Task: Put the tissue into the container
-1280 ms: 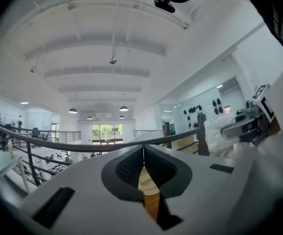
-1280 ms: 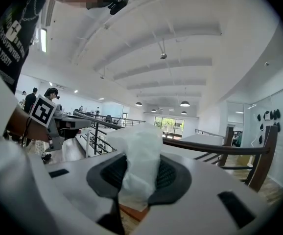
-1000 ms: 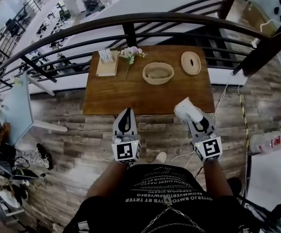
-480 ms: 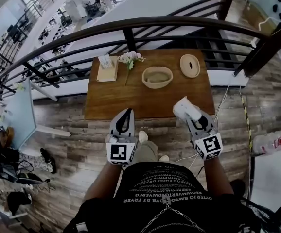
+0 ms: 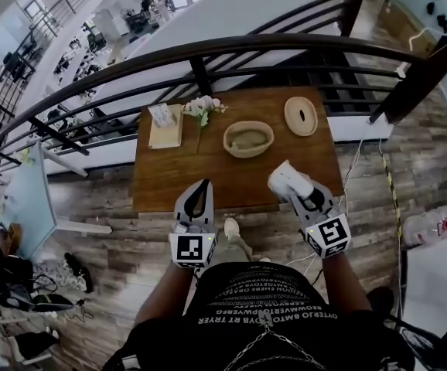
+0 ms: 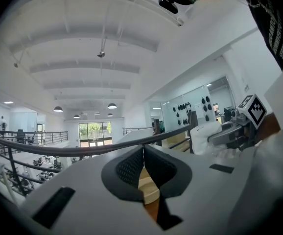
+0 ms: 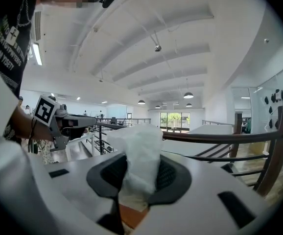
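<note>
your right gripper (image 5: 289, 185) is clenched on the tissue (image 5: 285, 178), above the table's (image 5: 162, 188) near edge; carry it over the container (image 5: 248, 138), lower, then release; left gripper (image 5: 200, 190) is closed on nothing; neither gripper view shows the container; its inside is hard to make out

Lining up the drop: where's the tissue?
Head view, right side: tissue clamped in the right tool over the table's near edge, short of the container.

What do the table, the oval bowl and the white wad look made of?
The table: wood, matte brown, grain streaks visible. The bowl: probably woven straw or rattan, pale tan, too small to confirm. The wad: soft tissue paper, white, crumpled folds.
</note>
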